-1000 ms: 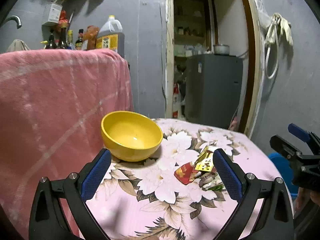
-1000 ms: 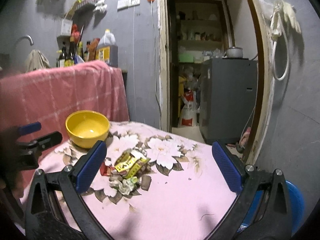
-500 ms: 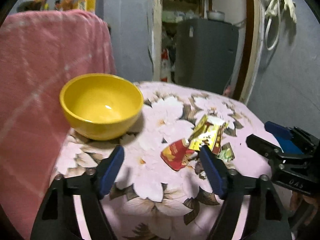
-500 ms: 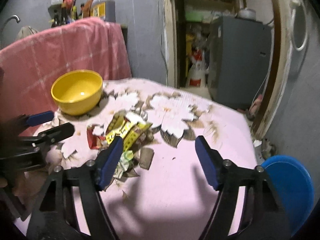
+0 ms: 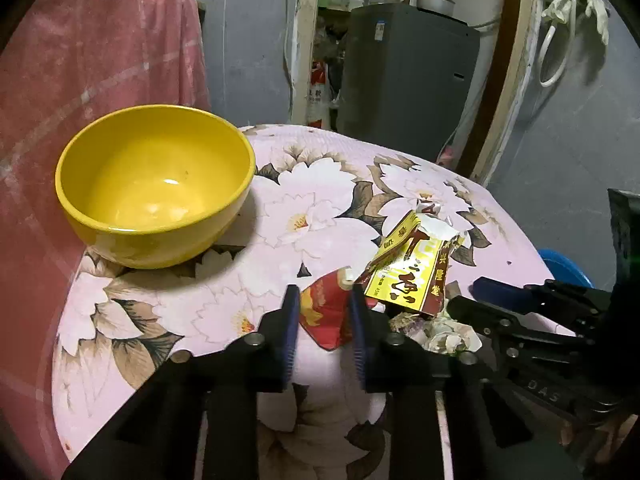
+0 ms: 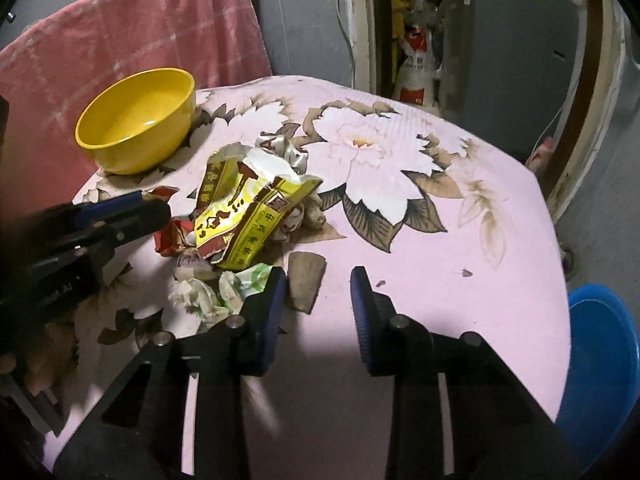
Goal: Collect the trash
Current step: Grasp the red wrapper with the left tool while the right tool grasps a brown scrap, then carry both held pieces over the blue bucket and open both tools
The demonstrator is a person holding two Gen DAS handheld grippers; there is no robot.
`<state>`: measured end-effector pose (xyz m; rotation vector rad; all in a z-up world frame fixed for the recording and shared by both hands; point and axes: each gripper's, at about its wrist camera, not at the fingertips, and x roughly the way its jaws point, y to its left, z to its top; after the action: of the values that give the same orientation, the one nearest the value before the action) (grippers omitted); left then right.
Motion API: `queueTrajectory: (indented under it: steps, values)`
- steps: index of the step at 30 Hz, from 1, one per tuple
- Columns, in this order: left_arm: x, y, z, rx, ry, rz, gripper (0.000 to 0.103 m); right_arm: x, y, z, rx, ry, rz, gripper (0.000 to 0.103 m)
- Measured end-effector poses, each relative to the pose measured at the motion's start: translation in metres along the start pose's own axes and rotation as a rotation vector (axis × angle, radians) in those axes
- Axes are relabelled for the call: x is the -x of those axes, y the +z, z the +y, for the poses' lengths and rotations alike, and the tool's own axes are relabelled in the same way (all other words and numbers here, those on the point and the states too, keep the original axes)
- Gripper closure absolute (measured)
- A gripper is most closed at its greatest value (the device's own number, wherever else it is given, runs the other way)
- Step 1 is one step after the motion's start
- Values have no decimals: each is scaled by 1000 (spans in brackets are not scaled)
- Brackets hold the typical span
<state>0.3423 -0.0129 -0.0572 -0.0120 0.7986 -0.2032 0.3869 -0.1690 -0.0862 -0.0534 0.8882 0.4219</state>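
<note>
Over my pink floral tablecloth (image 6: 420, 240), by a grey wall and open doorway, my left gripper (image 5: 323, 308) is closing narrowly around the red wrapper (image 5: 326, 316) while my right gripper (image 6: 318, 288), half-wide and closing, straddles a brown scrap (image 6: 306, 284) beside the yellow bowl's (image 5: 154, 184) trash pile.

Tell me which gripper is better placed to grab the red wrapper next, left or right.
Left. The left gripper is closing with the red wrapper between its jaws. The right gripper, also closing, holds nothing, and the yellow packet lies between it and the wrapper.
</note>
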Motion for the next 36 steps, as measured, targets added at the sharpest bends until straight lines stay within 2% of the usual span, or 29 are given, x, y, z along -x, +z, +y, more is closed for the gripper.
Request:
queueTrajectory:
  steps: [5,12,21,25,28,36]
  values:
    - [2,0,0,-5,7,1,91,-3,1,-1,-22,67,18,60]
    - [13,-4,1,6,52,-17,93,4,-2,-3,-47,86,-8,61]
    - [44,-8,-5,19,79,-96,93,51,-11,-1,-29,45,-151,61]
    - [60,-5,-11,50,52,-147,93,80,-14,-2,-42,46,-253,61]
    - [75,0,-19,62,8,-218,93,111,-16,-5,-47,32,-359,61]
    - [119,16,-75,32,-106,-451,93,191,-25,-19,-42,-65,-636,61]
